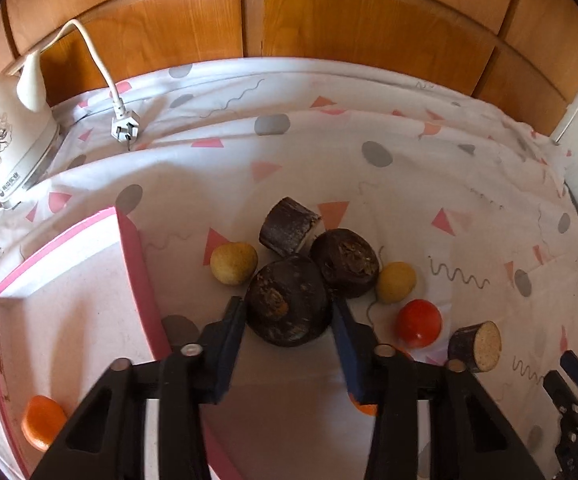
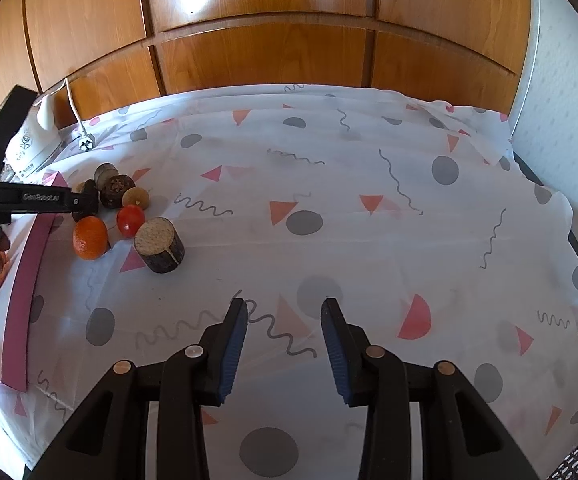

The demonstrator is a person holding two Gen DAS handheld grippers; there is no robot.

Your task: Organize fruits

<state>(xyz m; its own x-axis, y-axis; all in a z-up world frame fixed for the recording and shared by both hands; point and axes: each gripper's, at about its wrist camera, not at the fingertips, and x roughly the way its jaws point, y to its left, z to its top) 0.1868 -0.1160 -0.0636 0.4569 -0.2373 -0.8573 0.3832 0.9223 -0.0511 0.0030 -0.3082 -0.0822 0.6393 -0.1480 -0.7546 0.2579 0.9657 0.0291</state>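
Dark brown fruit (image 1: pixel 288 299) sits between the left gripper (image 1: pixel 289 312)'s jaws, open around it for lifting into the pink box (image 1: pixel 129 264); the right gripper (image 2: pixel 284 308) hangs open, empty.

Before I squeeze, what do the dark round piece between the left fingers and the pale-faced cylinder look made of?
Dark round piece: matte, rough and blackish with a crusty brown scar, perhaps a dried fruit husk; uncertain. Pale-faced cylinder: seemingly a cut wood log, with dark bark around its side and a speckled tan sawn end.
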